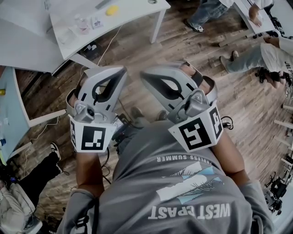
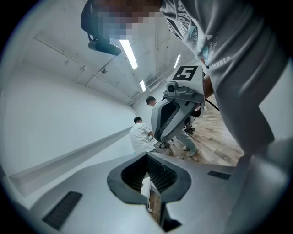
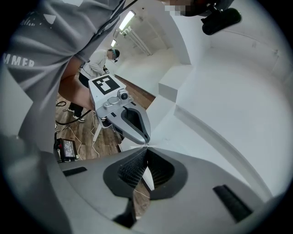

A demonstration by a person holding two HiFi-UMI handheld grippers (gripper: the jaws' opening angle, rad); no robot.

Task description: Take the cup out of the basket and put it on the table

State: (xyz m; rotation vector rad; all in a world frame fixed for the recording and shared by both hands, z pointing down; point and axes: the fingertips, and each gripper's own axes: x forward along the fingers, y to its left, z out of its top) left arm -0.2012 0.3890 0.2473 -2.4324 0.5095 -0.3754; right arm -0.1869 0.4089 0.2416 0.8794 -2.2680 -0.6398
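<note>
Over the wooden floor (image 1: 192, 50), in front of the wearer's chest, both tools hang side by side with nothing in them. From the head view the left tool (image 1: 123, 69) and the right tool (image 1: 143, 73) point away from the body, their tips near each other but apart. Looking along each one settles it. The left tool (image 2: 147, 154) has its jaws brought together at the tips, with only floor showing through the cutout behind them. The right tool (image 3: 146, 147) is likewise pressed closed on nothing.

As for progress, I judge that the task has not begun. Neither the cup nor the basket shows in any of my three views. So I cannot place the cup relative to either tool, beyond saying it is not between any jaws and not near them. A white tabletop (image 1: 137, 16) stands ahead and to the left at the top of the head view, well apart from both tools. It carries a yellow thing (image 1: 111, 10) and a few small items too tiny to name; none reads clearly as a cup. Everything is left to do: find the basket, open a tool, take the cup, lift it clear and set it on the tabletop.
</note>
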